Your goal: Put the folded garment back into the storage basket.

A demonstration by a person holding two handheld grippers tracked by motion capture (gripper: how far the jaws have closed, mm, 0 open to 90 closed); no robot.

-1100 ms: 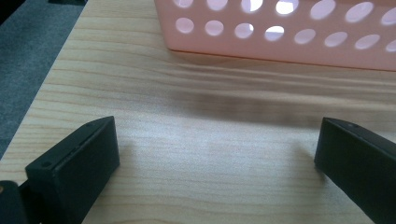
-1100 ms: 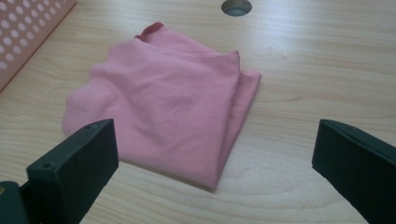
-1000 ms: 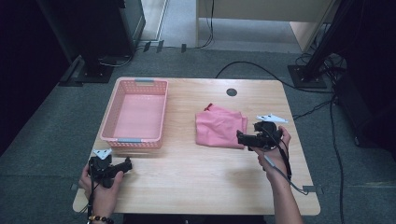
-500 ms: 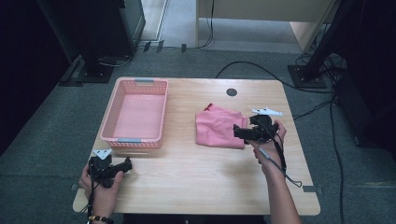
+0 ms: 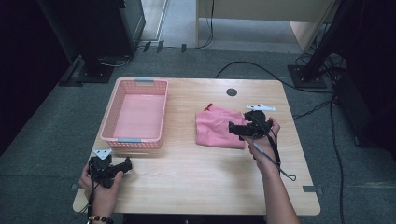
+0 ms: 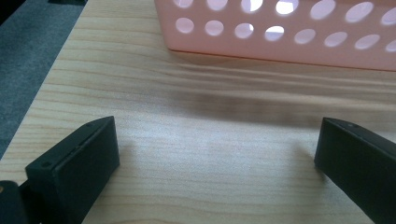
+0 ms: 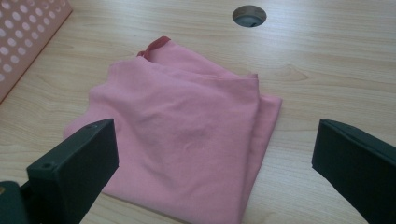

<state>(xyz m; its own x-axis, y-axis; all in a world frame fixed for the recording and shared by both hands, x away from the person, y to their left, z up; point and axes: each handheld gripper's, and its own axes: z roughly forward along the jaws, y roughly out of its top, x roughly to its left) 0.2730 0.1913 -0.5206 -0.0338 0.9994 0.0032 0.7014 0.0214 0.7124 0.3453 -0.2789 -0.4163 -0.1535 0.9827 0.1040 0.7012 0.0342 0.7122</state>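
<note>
While the left gripper (image 5: 125,164) rests low at the table's (image 5: 196,172) near left corner, jaws spread, before the pink basket (image 5: 135,112), the right gripper (image 5: 233,128), wrist bent leftward, hovers wide open, seemingly just above the folded pink cloth's (image 5: 215,127) right edge.

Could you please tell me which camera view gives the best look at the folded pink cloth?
The right gripper view: the pink cloth lies close ahead of the open jaws, with folds and a red trim corner visible. The high view shows the pink cloth small, beside the right gripper. The left gripper view faces the pink basket instead.
</note>
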